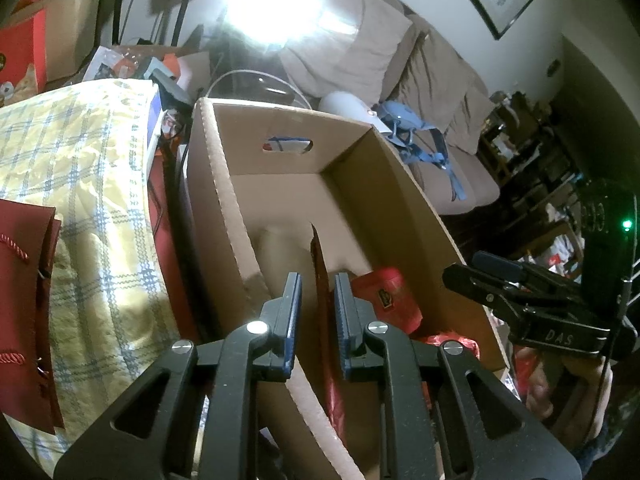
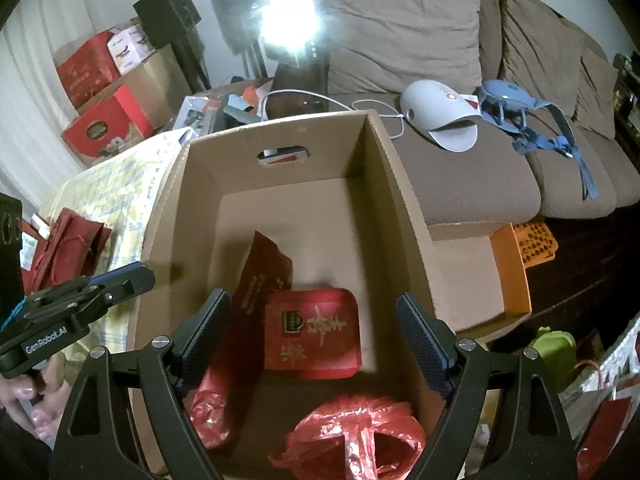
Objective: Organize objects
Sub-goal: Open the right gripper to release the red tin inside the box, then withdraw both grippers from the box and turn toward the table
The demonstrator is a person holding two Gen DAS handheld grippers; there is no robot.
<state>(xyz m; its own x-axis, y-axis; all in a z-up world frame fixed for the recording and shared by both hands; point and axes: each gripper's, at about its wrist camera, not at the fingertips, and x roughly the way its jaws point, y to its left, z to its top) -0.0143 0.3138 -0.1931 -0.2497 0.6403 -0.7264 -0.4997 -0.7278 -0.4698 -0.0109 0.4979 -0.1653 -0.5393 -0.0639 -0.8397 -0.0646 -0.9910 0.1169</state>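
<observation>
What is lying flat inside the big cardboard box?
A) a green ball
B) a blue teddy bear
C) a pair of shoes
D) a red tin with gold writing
D: a red tin with gold writing lies flat on the floor of the cardboard box.

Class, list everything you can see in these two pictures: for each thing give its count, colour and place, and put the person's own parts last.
Cardboard box: one, brown, centre, open-topped.
Flat packet: one, dark red, standing on edge in the box.
Square tin: one, red with gold print, flat on the box floor.
Plastic bag: one, red, near end of the box.
Sofa: one, brown, behind the box.
Checked cloth: one, yellow and blue, left of the box.
Gift bags: red, on the cloth; number unclear.
Orange tray: one, right of the box.
Left hand-held gripper: black, open, fingers either side of the packet.
Right hand-held gripper: black, open above the box.
</observation>
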